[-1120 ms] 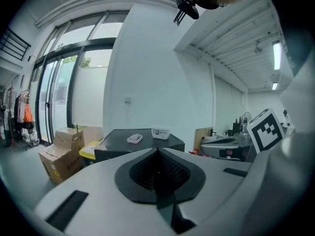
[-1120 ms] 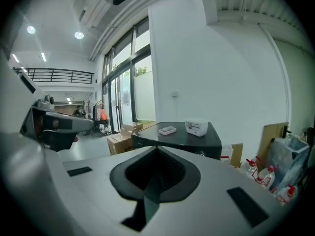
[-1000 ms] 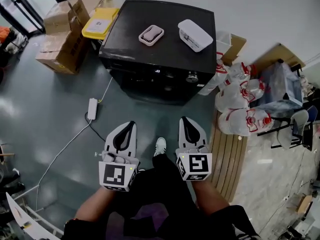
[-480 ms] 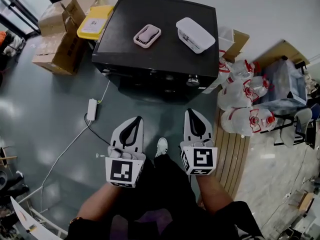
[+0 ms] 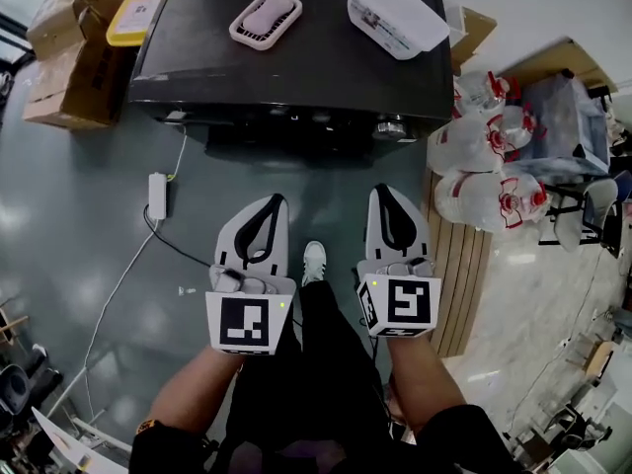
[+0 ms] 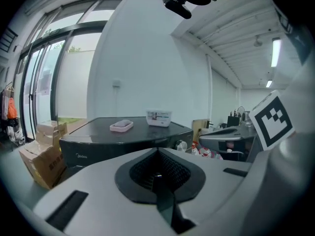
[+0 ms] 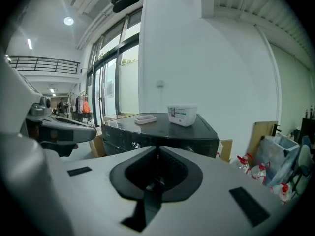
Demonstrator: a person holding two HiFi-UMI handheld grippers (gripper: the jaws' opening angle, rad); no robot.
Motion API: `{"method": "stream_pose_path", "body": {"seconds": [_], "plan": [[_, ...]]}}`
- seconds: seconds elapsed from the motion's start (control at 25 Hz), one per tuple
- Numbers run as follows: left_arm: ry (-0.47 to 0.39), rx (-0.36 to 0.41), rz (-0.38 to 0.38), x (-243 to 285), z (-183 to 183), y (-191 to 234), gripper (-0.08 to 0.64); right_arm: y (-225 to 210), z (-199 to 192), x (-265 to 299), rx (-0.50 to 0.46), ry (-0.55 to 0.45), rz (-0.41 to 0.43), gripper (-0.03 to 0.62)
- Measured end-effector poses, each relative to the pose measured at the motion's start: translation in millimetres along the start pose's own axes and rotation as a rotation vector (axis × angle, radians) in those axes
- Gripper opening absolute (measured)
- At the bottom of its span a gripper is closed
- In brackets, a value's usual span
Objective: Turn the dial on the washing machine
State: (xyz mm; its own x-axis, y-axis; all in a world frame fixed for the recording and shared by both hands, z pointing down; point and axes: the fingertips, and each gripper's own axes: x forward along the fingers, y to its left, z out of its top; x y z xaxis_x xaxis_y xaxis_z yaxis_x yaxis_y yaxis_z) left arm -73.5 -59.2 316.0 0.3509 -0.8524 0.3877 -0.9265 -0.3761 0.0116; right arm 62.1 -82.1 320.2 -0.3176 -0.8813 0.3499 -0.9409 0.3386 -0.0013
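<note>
A black washing machine [image 5: 296, 67] stands ahead of me, its silver dial [image 5: 391, 126] on the front panel at the right. In the left gripper view the dial [image 6: 181, 145] shows just over the jaws. My left gripper [image 5: 274, 198] and right gripper [image 5: 384, 191] hang side by side over the floor, short of the machine's front. Both are shut with nothing between the jaws. The right gripper points roughly at the dial from a distance. The jaws meet in a closed seam in the left gripper view [image 6: 157, 149] and the right gripper view [image 7: 157, 147].
A pink soap dish [image 5: 265, 18] and a white lidded box [image 5: 395, 13] sit on the machine's top. Cardboard boxes [image 5: 69, 57] stand at the left. A power adapter [image 5: 156, 196] with its cable lies on the floor. Water jugs [image 5: 484, 166] and wooden slats [image 5: 459, 284] fill the right.
The person has stepped closer to the washing machine, which now fills more of the head view. Both grippers came forward with it and stayed shut.
</note>
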Motion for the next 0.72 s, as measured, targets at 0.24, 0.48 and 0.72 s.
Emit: {"method": "stream_pose_path", "body": {"seconds": [0.24,0.48,0.72], "plan": [[0.003,0.028,-0.031,48.1,-18.5,-11.6,0.014,-25.6,-28.9,27.6,0.012,-0.005,-0.060,0.017],[0.007,-0.002,-0.019,84.3,-38.9,-15.3,0.014,-48.0,-43.1,50.2,-0.033,-0.015,-0.091,0.017],[-0.014,-0.001,0.006,108.1,-47.8,-8.6,0.015,-59.2,-54.8,71.3,-0.096,-0.016,-0.114,0.129]]}}
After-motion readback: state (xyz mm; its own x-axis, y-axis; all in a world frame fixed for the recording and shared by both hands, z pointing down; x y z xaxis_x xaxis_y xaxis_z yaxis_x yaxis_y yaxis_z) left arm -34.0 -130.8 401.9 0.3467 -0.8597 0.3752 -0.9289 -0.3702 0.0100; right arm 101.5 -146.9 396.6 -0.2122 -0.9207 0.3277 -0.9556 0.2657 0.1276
